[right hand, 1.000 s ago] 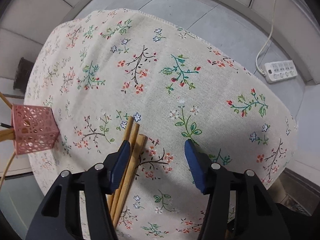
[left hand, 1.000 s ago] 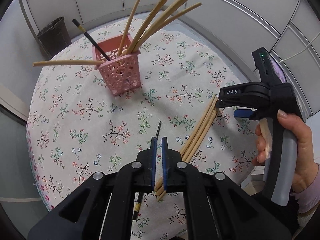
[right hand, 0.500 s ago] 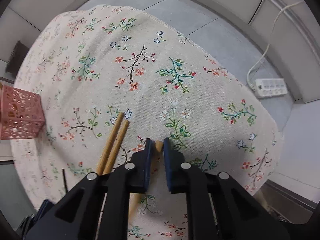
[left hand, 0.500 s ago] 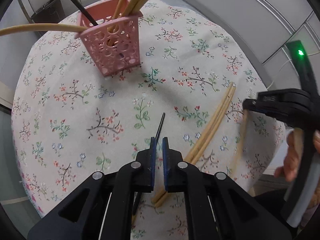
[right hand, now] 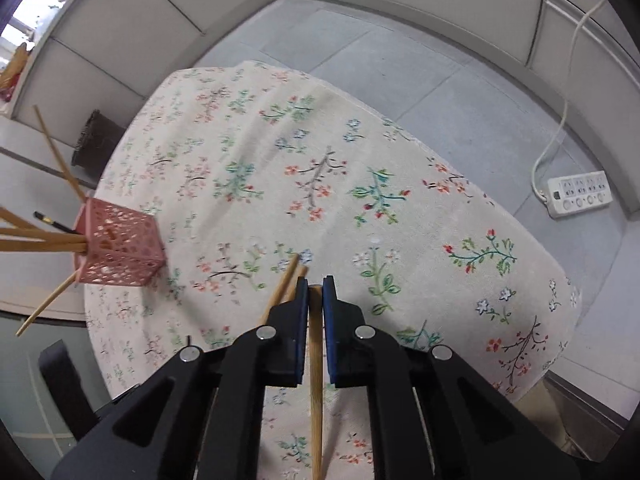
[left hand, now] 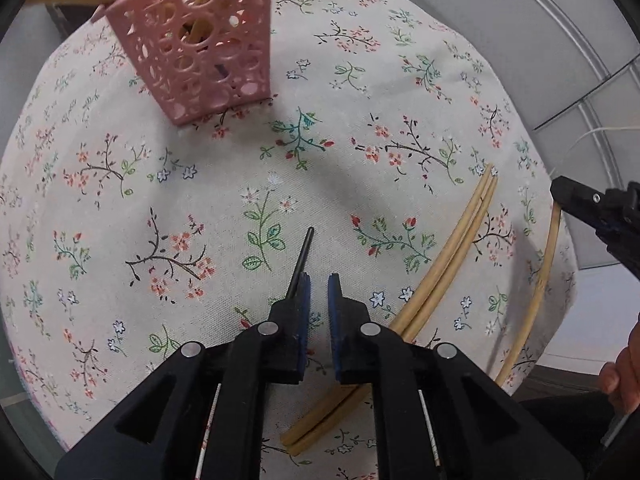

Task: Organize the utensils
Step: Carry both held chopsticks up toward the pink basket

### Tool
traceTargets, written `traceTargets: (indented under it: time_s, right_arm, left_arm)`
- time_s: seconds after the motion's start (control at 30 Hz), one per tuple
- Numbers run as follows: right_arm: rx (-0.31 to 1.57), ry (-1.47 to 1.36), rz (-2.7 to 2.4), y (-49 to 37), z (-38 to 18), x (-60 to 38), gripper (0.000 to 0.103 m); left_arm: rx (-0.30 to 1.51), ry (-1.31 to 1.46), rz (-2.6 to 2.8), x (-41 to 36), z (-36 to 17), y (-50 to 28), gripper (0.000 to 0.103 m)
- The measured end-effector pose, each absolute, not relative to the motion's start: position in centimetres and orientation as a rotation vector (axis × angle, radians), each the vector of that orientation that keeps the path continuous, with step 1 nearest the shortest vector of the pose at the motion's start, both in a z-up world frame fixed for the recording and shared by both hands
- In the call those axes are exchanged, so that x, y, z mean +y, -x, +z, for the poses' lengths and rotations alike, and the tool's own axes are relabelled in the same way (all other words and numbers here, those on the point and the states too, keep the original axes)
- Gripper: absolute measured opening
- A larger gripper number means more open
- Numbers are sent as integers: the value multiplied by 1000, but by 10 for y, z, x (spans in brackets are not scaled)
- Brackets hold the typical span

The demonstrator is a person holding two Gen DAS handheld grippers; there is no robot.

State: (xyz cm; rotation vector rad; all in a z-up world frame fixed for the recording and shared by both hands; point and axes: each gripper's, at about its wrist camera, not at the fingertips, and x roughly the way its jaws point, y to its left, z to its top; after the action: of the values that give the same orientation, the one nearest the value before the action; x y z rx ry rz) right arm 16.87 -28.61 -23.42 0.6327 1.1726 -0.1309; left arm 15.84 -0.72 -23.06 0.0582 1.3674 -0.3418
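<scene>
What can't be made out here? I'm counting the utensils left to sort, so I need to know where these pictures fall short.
- Thin black chopstick: left wrist view, its lower part is covered by the left tool.
- Pink perforated plastic basket: left wrist view, its top and contents are cut by the frame edge; no count possible.
- Pale wooden chopstick in the right tool: right wrist view, its lower end leaves the frame.
- Two loose wooden chopsticks: partly under the left tool.
</scene>
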Motion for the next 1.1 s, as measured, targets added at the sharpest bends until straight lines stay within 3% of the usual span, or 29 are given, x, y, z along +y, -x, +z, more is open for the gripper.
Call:
traceTargets:
  time_s: [0.1,0.5,0.6,0.63,0.7,0.9,0.97,1.0,1.1]
  right_arm:
    - [1144,-613,-87,-165,-221,-276,8]
    - [1001,-574,63,-135,-165,-262,8]
    - [995,-588,73,-130,-160,-268,8]
    - [988,-581,67,-129,-159,-268,8]
    - [982,-559,47,-129,-160,-268,8]
    - [1002,-554,53,-133,-166,-270,8]
    - [1001,-557,63,-133,-166,-270,8]
    - [1002,-558,67,-134,-166,-270,8]
    - [998,-562,82,-133,-163,-267,8]
  left_arm:
    - [1373,-1,-353,3,-231,-160,0]
    - [1265,35,-402,29,-171,-127,0]
    - [1300,-35,-363,17,-182,-131,6]
    - [1322,-48,-358,13,-189,-135,17]
    - [1355,-52,-337,8,-202,-148,29]
    - [1404,-36,-299,4,-222,-173,29]
    - [1398,-75,-267,2,-227,-173,21]
    - [1398,-89,-256,2,-228,-173,10]
    - [1383,-66,-264,7,-229,-173,6]
